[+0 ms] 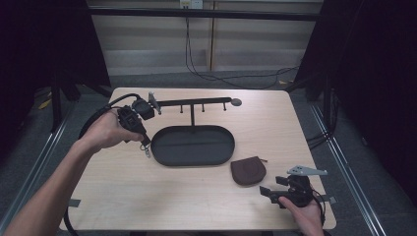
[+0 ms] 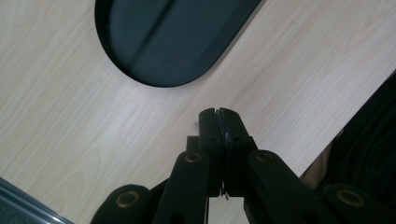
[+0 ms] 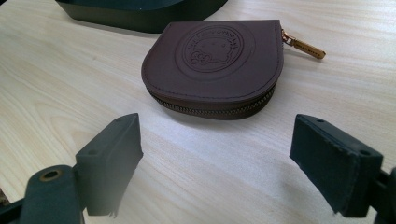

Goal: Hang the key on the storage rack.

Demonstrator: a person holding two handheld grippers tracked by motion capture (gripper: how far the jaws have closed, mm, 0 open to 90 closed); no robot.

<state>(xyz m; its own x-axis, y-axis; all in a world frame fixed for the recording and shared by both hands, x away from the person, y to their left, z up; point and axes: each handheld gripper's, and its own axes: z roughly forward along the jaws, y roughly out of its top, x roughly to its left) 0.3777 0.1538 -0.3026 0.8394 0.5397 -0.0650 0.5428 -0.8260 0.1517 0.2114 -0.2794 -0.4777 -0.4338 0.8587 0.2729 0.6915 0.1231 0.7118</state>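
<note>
Two open right gripper (image 3: pixel 217 158) fingers (image 3: pixel 109 163) face the coin pouch (image 3: pixel 215 65).

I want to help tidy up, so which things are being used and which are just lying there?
Being used:
- left claw, shut on a small dangling metal piece
- hook rack and tray, probably
- brown pouch, faced by the open right claw

Lying about:
- cable behind the table
- grey tape

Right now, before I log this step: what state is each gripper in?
Left gripper: shut on a small metal piece, hard to identify.
Right gripper: open, empty, facing the brown pouch.
</note>
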